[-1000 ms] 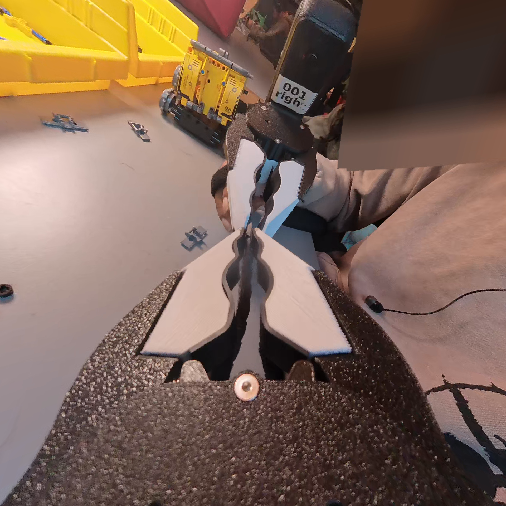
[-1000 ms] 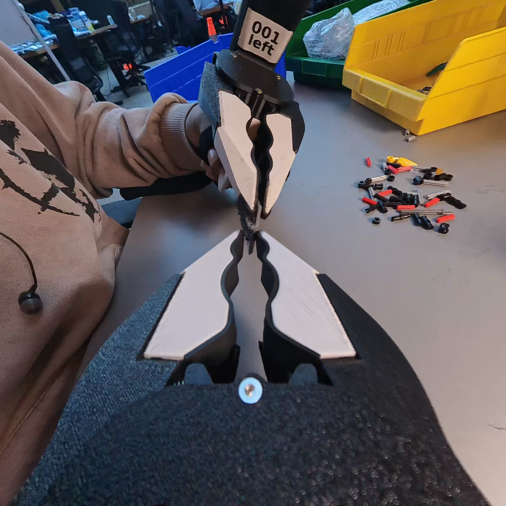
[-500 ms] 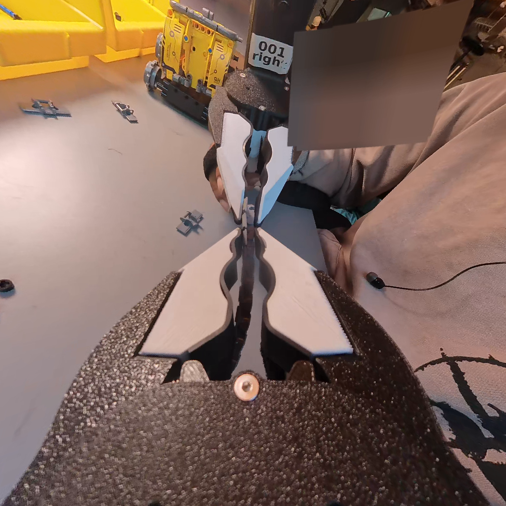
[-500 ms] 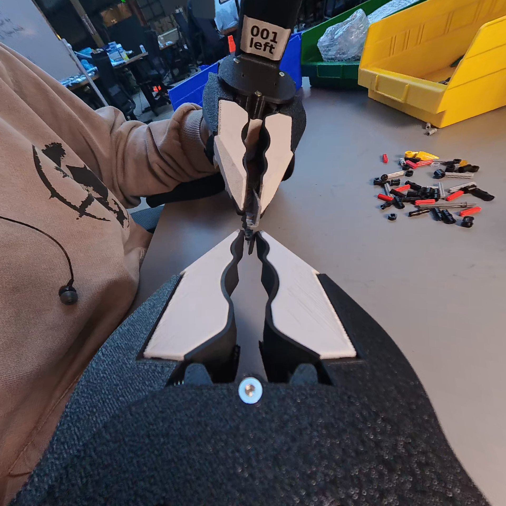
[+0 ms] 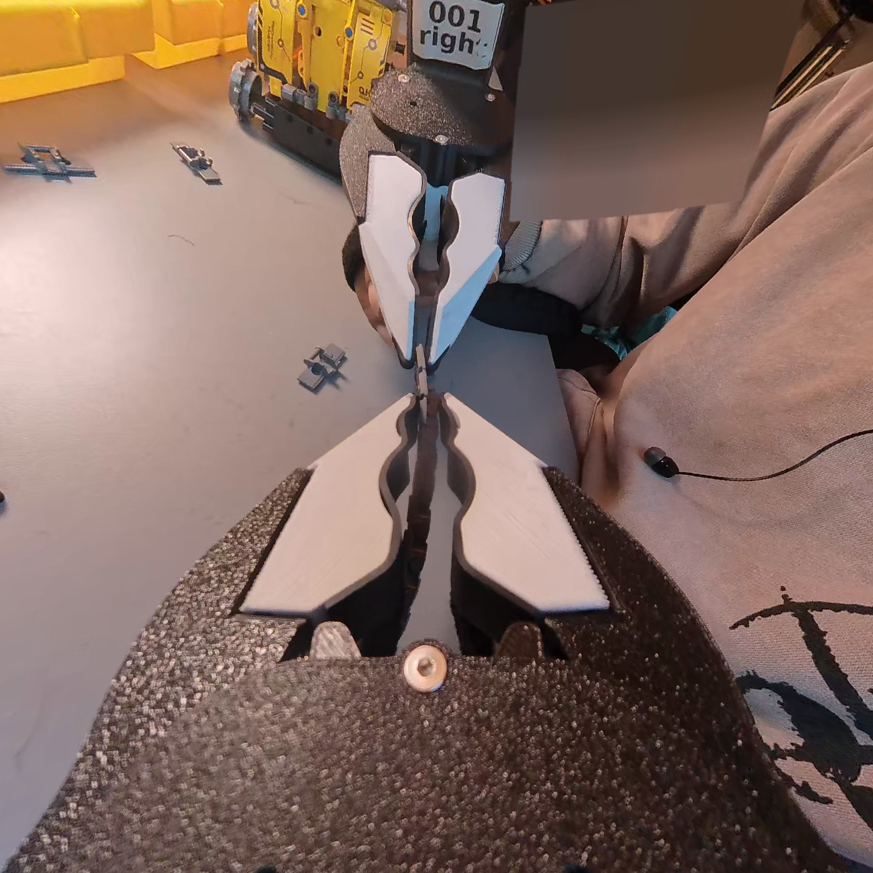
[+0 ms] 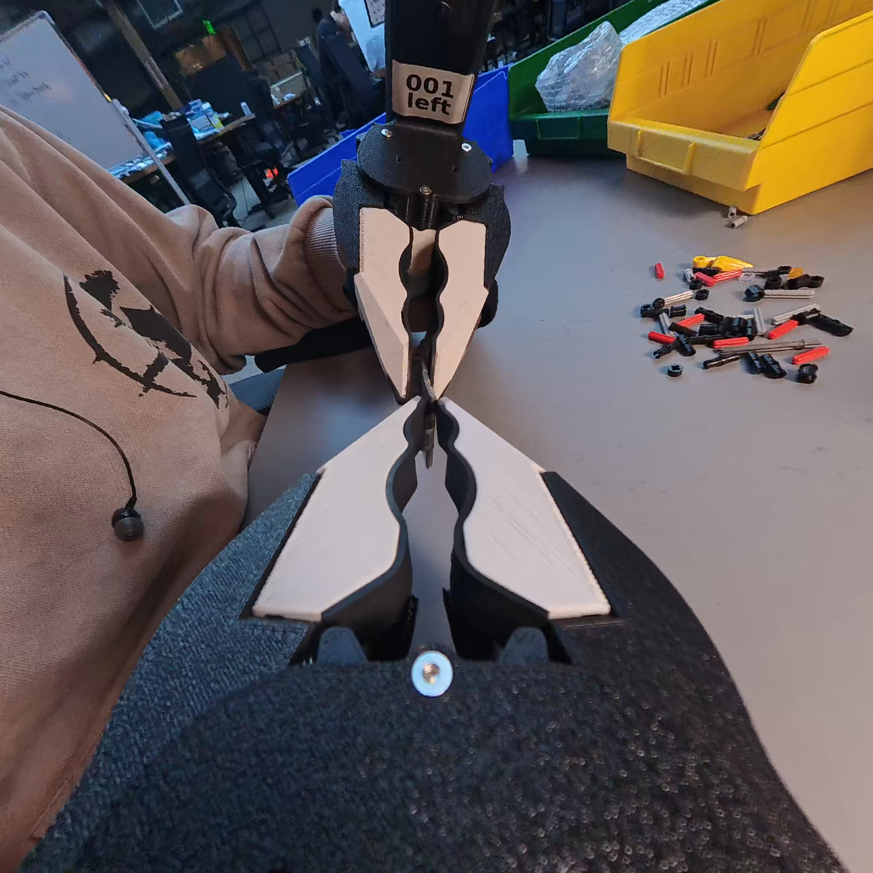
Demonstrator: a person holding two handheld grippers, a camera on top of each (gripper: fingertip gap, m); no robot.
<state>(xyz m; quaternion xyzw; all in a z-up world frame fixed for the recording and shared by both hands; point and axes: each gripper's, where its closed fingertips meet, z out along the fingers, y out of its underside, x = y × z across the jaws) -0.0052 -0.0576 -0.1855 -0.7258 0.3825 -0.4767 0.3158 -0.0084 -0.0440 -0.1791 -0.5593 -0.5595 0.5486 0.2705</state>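
Since a second ago both grippers have risen and levelled, tips meeting head-on above the grey tabletop. Closed narrowly, the left gripper pinches a long dark toothed plastic strip lying back between its white fingers, and the right gripper clamps a small flat grey plastic piece, the parts touching. Nearby lie a small grey clip piece, a yellow-and-black brick-built vehicle, and scattered red, black and grey pins.
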